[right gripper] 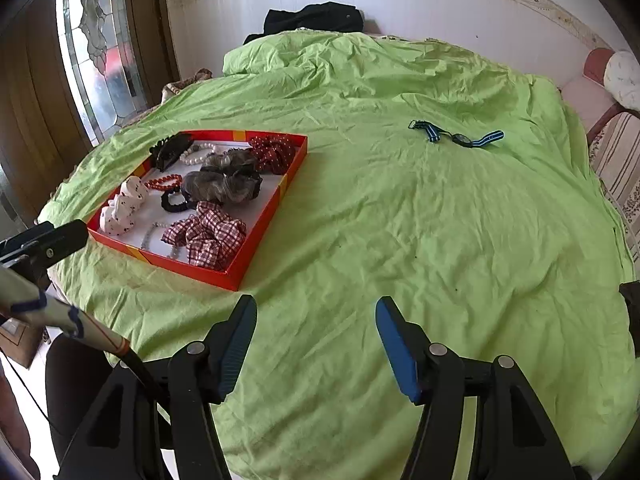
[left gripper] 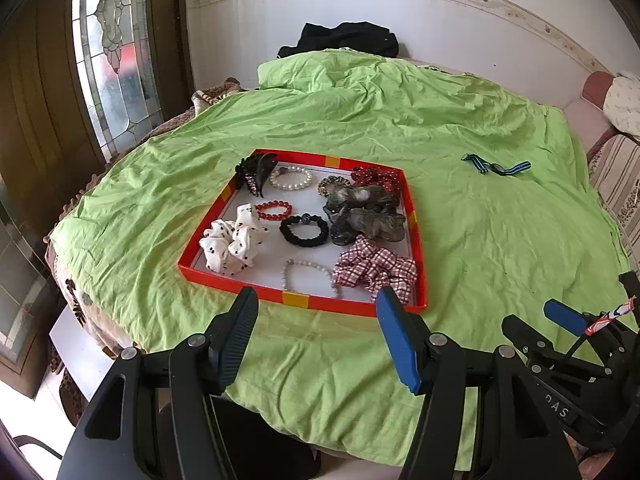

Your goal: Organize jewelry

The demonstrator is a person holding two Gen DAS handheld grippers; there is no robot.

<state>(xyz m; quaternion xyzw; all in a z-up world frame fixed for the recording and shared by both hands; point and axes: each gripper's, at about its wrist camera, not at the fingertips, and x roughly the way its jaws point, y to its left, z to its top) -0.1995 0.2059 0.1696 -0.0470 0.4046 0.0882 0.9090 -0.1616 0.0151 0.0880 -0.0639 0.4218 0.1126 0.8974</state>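
A red tray (left gripper: pixel 208 280) (right gripper: pixel 262 236) sits on the green cloth and holds several scrunchies, bracelets and hair clips: a plaid scrunchie (left gripper: pixel 376 268), a white dotted scrunchie (left gripper: pixel 234 244), a black band (left gripper: pixel 304 230), a pearl bracelet (left gripper: pixel 291 178). A blue striped watch (left gripper: pixel 496 167) (right gripper: pixel 460 137) lies alone on the cloth, right of the tray. My left gripper (left gripper: pixel 318 300) is open and empty just before the tray's near edge. My right gripper (right gripper: pixel 316 308) is open and empty over bare cloth, right of the tray.
The green cloth (right gripper: pixel 400 220) covers a round table. Black clothing (left gripper: pixel 348 38) lies at its far edge by the wall. A glass door (left gripper: pixel 112 60) is at the left, a striped sofa (right gripper: pixel 618 160) at the right.
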